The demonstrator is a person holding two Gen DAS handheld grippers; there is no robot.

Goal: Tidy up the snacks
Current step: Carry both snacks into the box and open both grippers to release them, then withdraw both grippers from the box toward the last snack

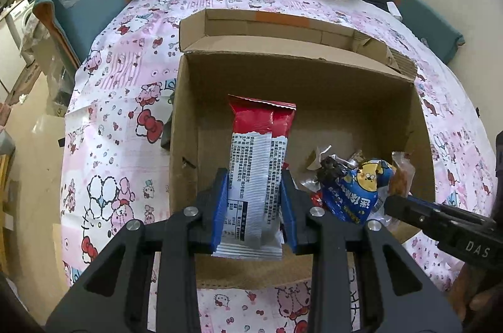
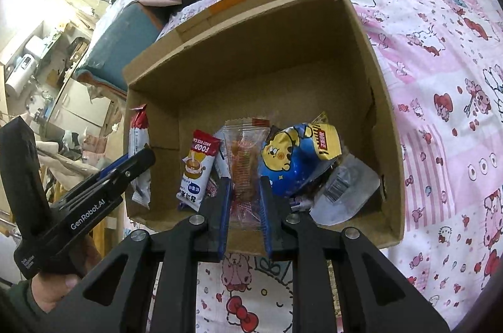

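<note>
Snacks pile in the near right corner of an open cardboard box (image 1: pixel 314 87) on a bed, its far half bare. Left hand-held gripper (image 1: pixel 254 175) clamps a red-and-white packet (image 1: pixel 257 150) upright, long axis pointing far. Right hand-held gripper (image 2: pixel 245 185) pinches a clear wrapped snack (image 2: pixel 243 157), narrowly parted.

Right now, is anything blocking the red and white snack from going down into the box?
Nothing visible does. The red and white snack hangs over a bare patch of the cardboard box; the other snacks lie to its right.
</note>
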